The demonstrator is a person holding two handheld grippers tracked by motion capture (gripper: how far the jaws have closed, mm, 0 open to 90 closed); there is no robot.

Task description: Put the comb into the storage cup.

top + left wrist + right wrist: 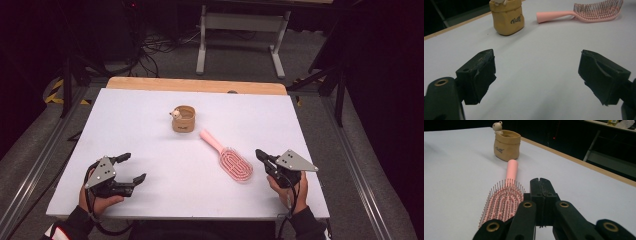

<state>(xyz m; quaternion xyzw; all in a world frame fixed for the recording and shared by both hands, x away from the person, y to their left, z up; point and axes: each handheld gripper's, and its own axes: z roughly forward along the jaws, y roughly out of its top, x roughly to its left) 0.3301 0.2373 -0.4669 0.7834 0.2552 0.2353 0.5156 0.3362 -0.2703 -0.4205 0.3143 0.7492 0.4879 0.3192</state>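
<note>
The pink hairbrush lies flat on the white table, bristles up. Its handle points toward the little tan pot, which stands just beyond the handle's tip. The brush head is the end far from the pot, and the right gripper sits just beside that head, not touching it, with its jaws squeezed together on nothing. I think the job is only starting: the reach for the brush. Next the jaws must open and go around the handle. The left gripper waits far from the pot, jaws wide apart, holding nothing.
</note>
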